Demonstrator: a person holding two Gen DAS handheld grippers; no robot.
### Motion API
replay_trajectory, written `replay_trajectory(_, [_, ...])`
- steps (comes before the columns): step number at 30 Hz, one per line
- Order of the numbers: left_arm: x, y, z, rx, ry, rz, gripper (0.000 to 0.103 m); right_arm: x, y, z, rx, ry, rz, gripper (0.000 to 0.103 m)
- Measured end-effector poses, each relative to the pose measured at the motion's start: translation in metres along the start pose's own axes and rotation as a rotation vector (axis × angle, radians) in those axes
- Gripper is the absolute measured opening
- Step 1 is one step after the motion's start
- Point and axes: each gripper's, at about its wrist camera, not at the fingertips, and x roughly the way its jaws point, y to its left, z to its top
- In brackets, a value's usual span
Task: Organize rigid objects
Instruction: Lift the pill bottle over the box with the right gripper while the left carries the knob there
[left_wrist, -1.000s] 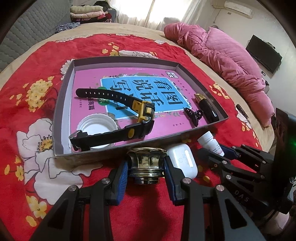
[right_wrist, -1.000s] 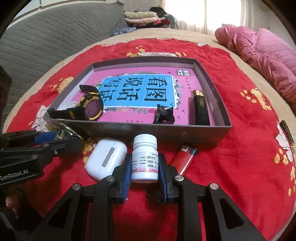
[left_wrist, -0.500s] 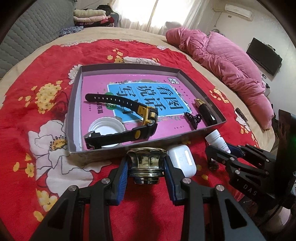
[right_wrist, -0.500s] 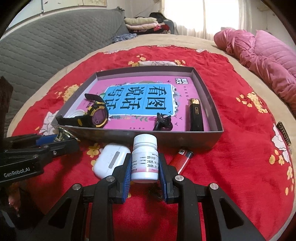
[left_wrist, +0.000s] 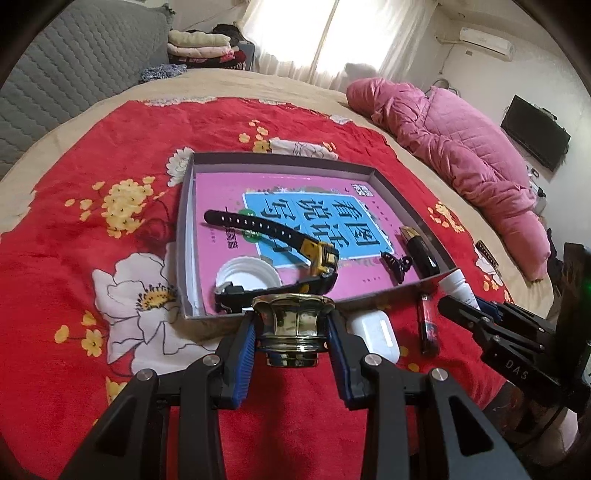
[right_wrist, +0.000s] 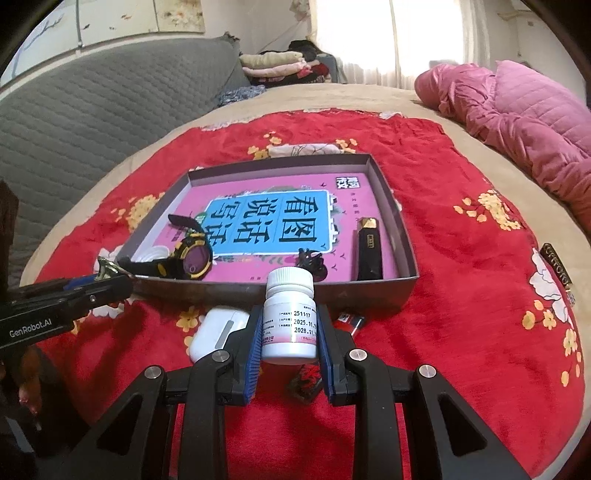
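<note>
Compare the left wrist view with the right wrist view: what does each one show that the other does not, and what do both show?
Only the left wrist view shows the brass cup whole, in the left claw, plus a wall TV. Only the right wrist view shows the pill bottle's label, in the right claw, and the watch face. Both show the grey box, earbud case and red lighter.

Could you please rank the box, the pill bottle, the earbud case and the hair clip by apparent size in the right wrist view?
1. box
2. pill bottle, though nearness to the camera enlarges it
3. earbud case, partly hidden
4. hair clip
</note>
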Motion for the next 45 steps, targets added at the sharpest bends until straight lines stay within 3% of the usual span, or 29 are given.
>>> replay_trajectory(29, [0.009,0.013,0.030,-0.051,-0.107,-0.034,0.037,0.006,-0.017,0.016,0.030,-0.043,-0.055,0.027])
replay_trajectory(45, [0.021,0.032,0.050,-0.074,-0.154,-0.020,0.037,0.020,0.016,0.048,-0.031,-0.057,-0.031,0.027])
